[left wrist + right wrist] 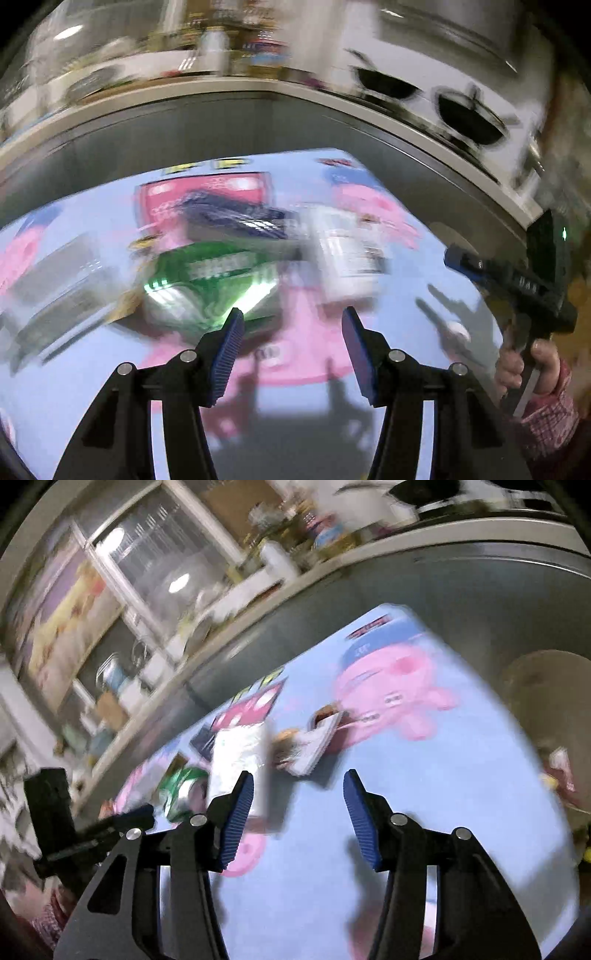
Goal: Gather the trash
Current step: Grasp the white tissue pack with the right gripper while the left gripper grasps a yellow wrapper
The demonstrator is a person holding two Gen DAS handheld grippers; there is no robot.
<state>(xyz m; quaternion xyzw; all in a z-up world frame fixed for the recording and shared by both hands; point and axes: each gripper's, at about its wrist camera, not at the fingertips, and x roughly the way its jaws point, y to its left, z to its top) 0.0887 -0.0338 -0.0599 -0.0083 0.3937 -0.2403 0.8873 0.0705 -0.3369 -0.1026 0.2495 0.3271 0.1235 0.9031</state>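
The left gripper [291, 325] was seen nearest the lens, its blue pads apart with nothing between them. The right gripper [299, 790] likewise stood spread and empty. The trash was scattered, blurred, on a light blue cartoon mat [424, 302]: a green wrapper [207, 280] just beyond the left pads, a dark packet [236, 218] behind it, a white packet [347, 251] beside them. A grey cabinet front [221, 125] was seen beyond the mat.

Heavy motion blur throughout — fisheye edges warped, dark; ceiling-light glare.
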